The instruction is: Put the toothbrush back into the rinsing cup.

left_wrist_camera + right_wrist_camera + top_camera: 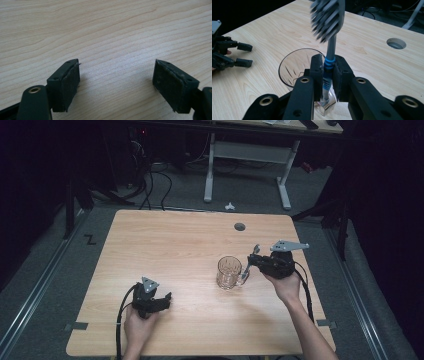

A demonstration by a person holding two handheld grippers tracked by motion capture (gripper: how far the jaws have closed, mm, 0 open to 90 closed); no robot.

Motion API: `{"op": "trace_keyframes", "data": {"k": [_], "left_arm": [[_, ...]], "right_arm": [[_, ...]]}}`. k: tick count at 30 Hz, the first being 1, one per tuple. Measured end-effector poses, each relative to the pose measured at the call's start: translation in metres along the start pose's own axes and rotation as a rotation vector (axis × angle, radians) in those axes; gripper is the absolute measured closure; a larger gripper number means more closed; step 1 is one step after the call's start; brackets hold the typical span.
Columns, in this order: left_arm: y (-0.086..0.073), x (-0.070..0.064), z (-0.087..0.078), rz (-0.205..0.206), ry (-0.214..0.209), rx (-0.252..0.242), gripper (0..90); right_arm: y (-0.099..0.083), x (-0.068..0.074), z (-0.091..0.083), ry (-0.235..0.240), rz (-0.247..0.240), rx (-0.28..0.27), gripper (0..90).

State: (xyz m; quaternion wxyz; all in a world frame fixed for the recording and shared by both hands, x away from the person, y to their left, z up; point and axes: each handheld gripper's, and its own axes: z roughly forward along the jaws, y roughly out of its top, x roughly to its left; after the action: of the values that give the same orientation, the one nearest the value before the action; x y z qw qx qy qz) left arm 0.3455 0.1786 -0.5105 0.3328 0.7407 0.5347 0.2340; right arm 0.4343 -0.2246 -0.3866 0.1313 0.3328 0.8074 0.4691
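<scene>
Left hand-held gripper [167, 299] rests released on the tabletop [165, 245], nothing between its jaws. Right hand-held gripper [328, 72] clamps a toothbrush [329, 32] by its handle, bristles up, just beside the glass mug [229, 272]; likely next: keep it vertical, lower slowly into the mug

**Around the worktop**

The wooden worktop [165, 245] has a round hole [240, 226] near its far edge. Beyond that edge, a white-legged desk [250, 150] stands on grey floor [190, 195], with black cables [150, 180] trailing left.
</scene>
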Motion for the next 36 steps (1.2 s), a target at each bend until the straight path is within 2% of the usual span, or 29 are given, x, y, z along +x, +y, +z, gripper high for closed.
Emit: {"op": "trace_keyframes", "data": {"k": [6, 16, 29, 36], "left_arm": [[0.0, 0.0, 0.0, 0.0, 0.0, 0.0, 22.4], [0.0, 0.0, 0.0, 0.0, 0.0, 0.0, 22.4], [0.0, 0.0, 0.0, 0.0, 0.0, 0.0, 22.4], [0.0, 0.0, 0.0, 0.0, 0.0, 0.0, 22.5]], "right_arm": [[-0.001, 0.004, 0.004, -0.011, -0.019, 0.015, 79.5], [-0.003, 0.004, 0.01, -0.012, -0.021, 0.027, 79.4], [-0.012, 0.0, 0.019, -0.001, 0.014, 0.048, 79.3], [-0.013, 0.0, 0.022, 0.0, 0.011, 0.057, 79.4]]}}
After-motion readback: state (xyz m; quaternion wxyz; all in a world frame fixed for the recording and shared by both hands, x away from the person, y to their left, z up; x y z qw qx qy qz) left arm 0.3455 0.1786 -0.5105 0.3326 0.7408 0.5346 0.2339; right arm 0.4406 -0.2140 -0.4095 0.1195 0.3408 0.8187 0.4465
